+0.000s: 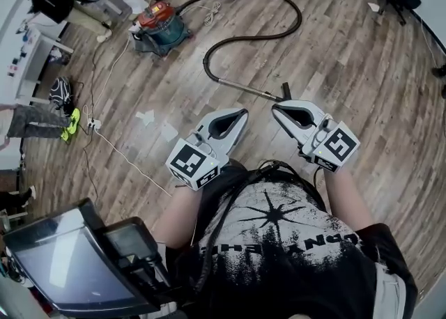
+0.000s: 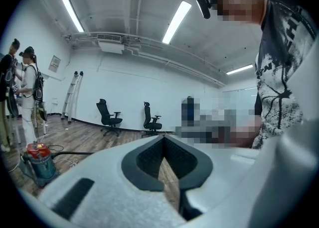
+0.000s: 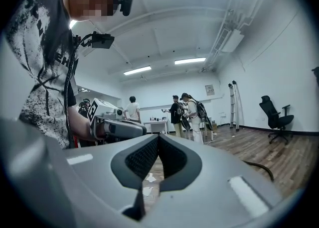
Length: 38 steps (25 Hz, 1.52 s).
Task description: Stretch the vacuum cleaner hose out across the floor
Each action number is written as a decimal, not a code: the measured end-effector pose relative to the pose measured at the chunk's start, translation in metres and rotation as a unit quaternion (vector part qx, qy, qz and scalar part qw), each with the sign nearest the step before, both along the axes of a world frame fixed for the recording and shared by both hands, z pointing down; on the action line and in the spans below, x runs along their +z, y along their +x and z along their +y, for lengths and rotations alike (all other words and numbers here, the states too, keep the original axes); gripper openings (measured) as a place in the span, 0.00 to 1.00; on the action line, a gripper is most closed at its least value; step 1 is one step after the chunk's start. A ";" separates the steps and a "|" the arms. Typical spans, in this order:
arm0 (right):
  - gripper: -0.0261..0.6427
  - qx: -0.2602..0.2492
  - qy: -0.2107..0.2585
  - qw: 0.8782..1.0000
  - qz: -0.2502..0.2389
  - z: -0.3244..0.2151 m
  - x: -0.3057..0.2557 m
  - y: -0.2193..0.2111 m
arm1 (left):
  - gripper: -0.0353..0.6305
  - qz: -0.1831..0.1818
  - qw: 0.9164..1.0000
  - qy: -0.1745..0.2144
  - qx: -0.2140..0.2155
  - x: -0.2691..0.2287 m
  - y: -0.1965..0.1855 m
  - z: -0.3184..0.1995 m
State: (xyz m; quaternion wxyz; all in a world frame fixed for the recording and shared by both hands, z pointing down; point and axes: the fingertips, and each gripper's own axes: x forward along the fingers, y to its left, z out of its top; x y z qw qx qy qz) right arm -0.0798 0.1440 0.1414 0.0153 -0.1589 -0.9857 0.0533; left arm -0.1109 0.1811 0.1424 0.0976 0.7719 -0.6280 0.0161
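The vacuum cleaner [image 1: 159, 26], red on top and teal below, stands on the wood floor at the far left. Its black hose [image 1: 282, 4] loops out to the right and curls back to a metal wand [image 1: 244, 88], which ends just beyond my grippers. My left gripper [image 1: 244, 112] and right gripper [image 1: 275, 109] hover side by side above the floor. Both are shut, with nothing between the jaws. In the left gripper view the vacuum cleaner [image 2: 39, 165] sits low at the left behind the left gripper [image 2: 163, 137]. The right gripper [image 3: 158, 137] points level, with a stretch of hose [image 3: 261, 168] at the right.
A white cable [image 1: 125, 154] and paper scraps [image 1: 146, 117] lie on the floor to my left. People stand by a table [image 3: 187, 115] at the room's left side. Office chairs [image 2: 108, 117] and a ladder [image 2: 72, 95] line the far wall. A screen device [image 1: 70, 262] sits at the lower left.
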 end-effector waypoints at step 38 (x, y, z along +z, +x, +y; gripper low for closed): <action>0.05 0.120 0.003 0.992 0.028 -0.080 0.007 -0.276 | 0.06 0.025 0.990 -0.020 0.135 0.032 -0.277 -0.077</action>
